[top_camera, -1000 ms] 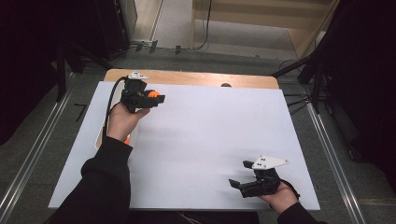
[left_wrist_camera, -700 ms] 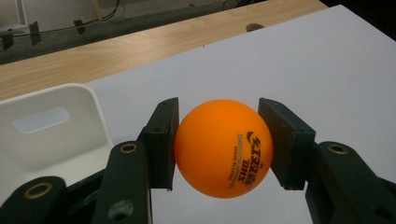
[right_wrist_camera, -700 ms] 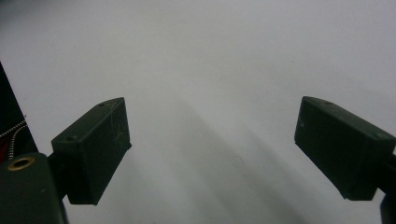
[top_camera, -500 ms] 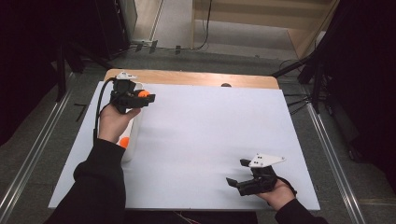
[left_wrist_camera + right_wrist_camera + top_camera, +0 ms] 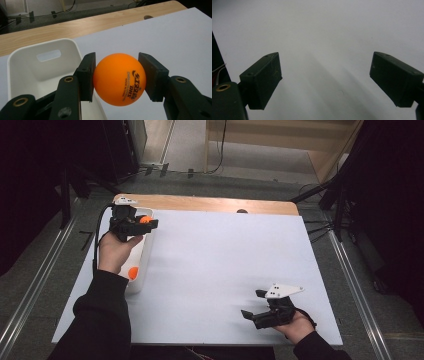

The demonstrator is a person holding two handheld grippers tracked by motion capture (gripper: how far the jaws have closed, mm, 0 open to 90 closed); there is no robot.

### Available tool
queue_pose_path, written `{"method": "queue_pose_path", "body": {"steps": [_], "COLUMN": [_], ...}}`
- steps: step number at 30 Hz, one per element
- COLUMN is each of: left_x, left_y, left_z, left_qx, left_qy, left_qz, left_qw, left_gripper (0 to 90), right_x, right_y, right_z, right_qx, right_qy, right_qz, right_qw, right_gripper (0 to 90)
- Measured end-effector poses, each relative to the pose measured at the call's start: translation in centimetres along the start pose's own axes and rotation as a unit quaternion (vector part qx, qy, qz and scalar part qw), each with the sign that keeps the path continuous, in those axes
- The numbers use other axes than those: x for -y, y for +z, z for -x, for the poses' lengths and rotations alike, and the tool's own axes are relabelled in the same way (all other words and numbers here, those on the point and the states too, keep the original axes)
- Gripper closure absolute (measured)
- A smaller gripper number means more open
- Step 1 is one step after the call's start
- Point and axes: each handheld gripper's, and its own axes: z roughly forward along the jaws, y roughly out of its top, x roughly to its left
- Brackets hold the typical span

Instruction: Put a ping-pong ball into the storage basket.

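High view: at the upper left of the frame the left tool (image 5: 142, 222) is clenched on an orange ball (image 5: 145, 219), held above the far end of a white bin (image 5: 146, 251) that lies along the left edge of the white desk (image 5: 225, 265); a second orange ball (image 5: 132, 273) rests inside the bin, lower in the frame. Left gripper view, centre: the pads (image 5: 86, 75) press both sides of the printed ball (image 5: 119, 78), with the bin's handle slot at upper left. Right tool (image 5: 254, 305), lower right, stands released with nothing between its jaws.
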Motion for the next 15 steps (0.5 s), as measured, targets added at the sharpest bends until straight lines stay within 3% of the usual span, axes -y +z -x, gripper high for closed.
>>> {"method": "queue_pose_path", "body": {"steps": [5, 15], "left_x": [0.0, 0.2], "left_y": [-0.1, -0.3], "left_z": [-0.3, -1.3], "left_qx": [-0.018, -0.026], "left_qy": [0.011, -0.004], "left_qz": [-0.003, 0.005], "left_qw": [0.9998, 0.9996], "left_gripper": [50.9, 50.9], "right_x": [0.0, 0.1], "right_y": [0.0, -0.1], "right_z": [0.0, 0.1], "right_qx": [0.0, 0.0], "right_qy": [0.001, 0.001], "right_qz": [0.0, 0.0], "right_qw": [1.0, 1.0], "right_gripper": [9.1, 9.1]}}
